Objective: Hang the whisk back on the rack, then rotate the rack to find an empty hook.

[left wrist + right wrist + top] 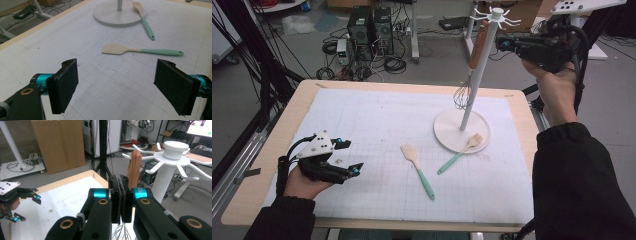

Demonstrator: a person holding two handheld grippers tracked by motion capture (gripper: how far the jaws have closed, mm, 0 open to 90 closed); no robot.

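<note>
- Hanging from a hook of the white rack (477, 75), the wood-handled whisk (473, 62) sits just beside the pole, its wire head above the round base (451, 134).
- Right gripper (501, 44) is held high beside the rack's top, near the whisk handle (134, 167); its jaws are pressed together with nothing between them, and they have just been closing.
- Left gripper (353, 156) rests low near the table's left front corner, jaws spread wide over bare mat (105, 82), pinching nothing.
- One green-handled spatula (417, 171) lies flat mid-mat, apart from the base; a second spatula (460, 153) leans its pale blade on the base's front rim.
- Open mat stretches between the left gripper and the nearer spatula.
- Wooden table edge (272, 145) frames the mat; the rack base stands near the far right corner.
</note>
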